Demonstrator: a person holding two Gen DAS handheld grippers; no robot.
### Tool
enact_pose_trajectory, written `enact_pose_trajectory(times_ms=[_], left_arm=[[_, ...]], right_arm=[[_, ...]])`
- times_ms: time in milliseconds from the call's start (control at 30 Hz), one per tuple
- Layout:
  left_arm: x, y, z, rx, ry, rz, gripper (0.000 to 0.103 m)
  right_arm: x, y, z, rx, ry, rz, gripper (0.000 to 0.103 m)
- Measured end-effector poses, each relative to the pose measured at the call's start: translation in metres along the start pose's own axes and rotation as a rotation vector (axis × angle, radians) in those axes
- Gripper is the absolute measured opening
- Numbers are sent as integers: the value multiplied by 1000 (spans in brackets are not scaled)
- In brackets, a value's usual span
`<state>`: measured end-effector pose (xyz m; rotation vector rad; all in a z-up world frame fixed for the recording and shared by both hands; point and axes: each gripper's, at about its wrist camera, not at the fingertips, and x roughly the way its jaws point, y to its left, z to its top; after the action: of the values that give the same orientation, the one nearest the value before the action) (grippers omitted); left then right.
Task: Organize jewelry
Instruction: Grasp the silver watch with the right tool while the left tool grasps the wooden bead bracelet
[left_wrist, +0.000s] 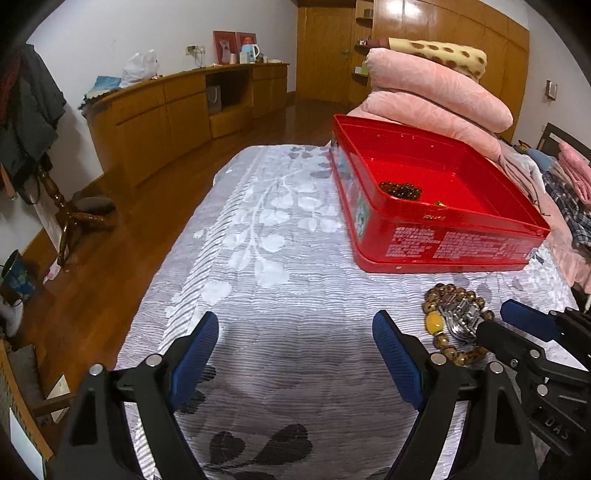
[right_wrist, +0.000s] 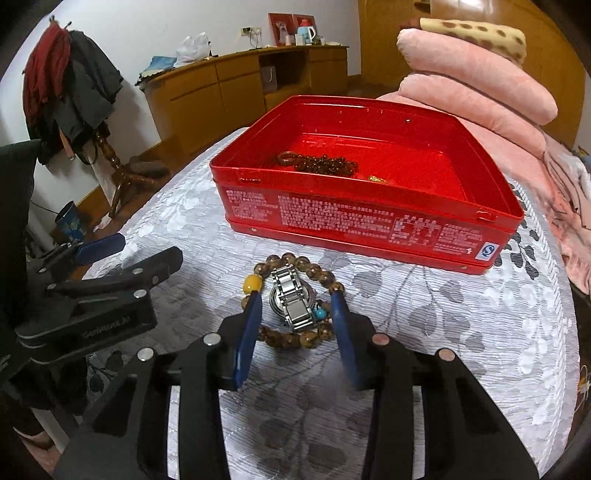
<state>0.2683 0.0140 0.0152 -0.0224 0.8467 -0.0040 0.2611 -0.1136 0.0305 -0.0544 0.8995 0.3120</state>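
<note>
Two grippers over the bedspread (right_wrist: 443, 314): right gripper (right_wrist: 295, 306), jaws partly apart, straddles steel watch (right_wrist: 293, 295) inside bead bracelet (right_wrist: 317, 271), before red tin (right_wrist: 369, 218); left gripper (left_wrist: 295, 332) wide apart, farther off

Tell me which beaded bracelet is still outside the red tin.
The tan speckled bead bracelet with one yellow bead, lying on the grey bedspread around a steel watch. The darker brown beads already lie inside the red tin.
</note>
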Motion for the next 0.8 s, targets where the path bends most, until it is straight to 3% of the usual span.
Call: enact_pose_trajectory(times_ms=[667,800], left_arm=[[5,11,1,-29,10,-20,84],[7,11,1,-27,15,-19,84]], right_arm=[[28,5,7,-37,55,-2,37],[31,6,7,-49,52,-16,30]])
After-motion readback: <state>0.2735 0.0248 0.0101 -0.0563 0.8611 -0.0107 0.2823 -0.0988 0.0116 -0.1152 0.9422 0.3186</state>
